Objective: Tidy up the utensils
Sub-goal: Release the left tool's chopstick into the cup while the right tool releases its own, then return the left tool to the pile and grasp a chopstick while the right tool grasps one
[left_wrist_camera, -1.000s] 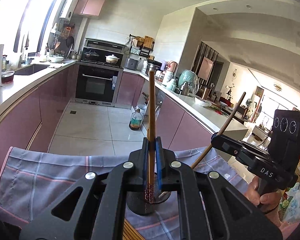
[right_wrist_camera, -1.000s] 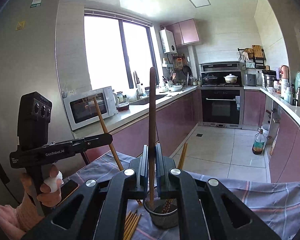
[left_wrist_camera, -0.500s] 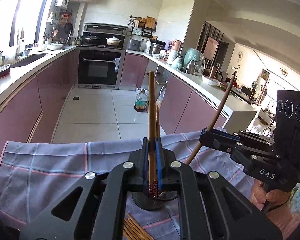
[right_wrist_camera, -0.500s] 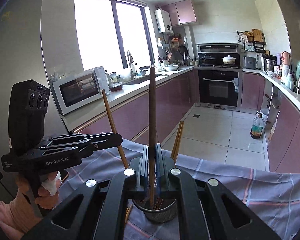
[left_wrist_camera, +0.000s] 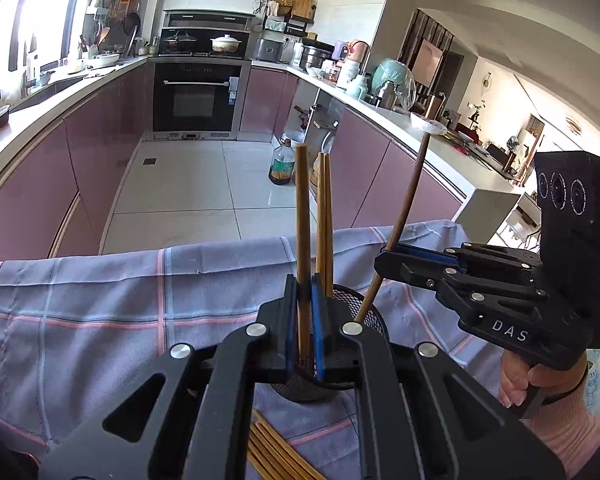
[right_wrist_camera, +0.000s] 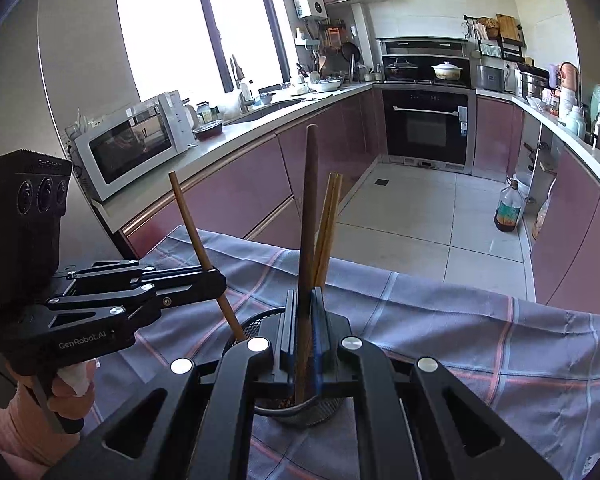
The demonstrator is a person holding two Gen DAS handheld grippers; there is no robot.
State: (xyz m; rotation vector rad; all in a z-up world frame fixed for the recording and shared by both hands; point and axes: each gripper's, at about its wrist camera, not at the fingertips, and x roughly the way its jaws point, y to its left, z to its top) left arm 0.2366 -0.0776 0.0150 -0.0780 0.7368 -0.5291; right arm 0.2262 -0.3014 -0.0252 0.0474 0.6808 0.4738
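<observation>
1. The black round wire-mesh utensil cup [left_wrist_camera: 364, 316] stands upright on the tabletop, which is covered by a grey-blue checked cloth [left_wrist_camera: 120, 292]. It is the place where the chopsticks are collected, so both grippers meet above it.
2. The left gripper [left_wrist_camera: 305, 312] has its fingers closed almost fully on a light brown wooden chopstick [left_wrist_camera: 302, 216]. The stick is held near upright with its lower tip already inside the cup, probably so that it can drop straight in when released.
3. The right gripper [right_wrist_camera: 305, 320] has its fingers closed narrowly on a darker brown wooden chopstick [right_wrist_camera: 308, 208]. This stick is also vertical and its lower end is inside the cup.
4. A pair of pale wooden chopsticks [right_wrist_camera: 328, 224] already stands in the cup, leaning to its far side. This leaves the near side free for the two new sticks.
5. Just beside the cup, on its near side, several loose light wooden chopsticks [left_wrist_camera: 276, 454] lie flat on the cloth. I judge that they are waiting for their turn.
6. The next step, in my judgement, is to open both pairs of fingers.
</observation>
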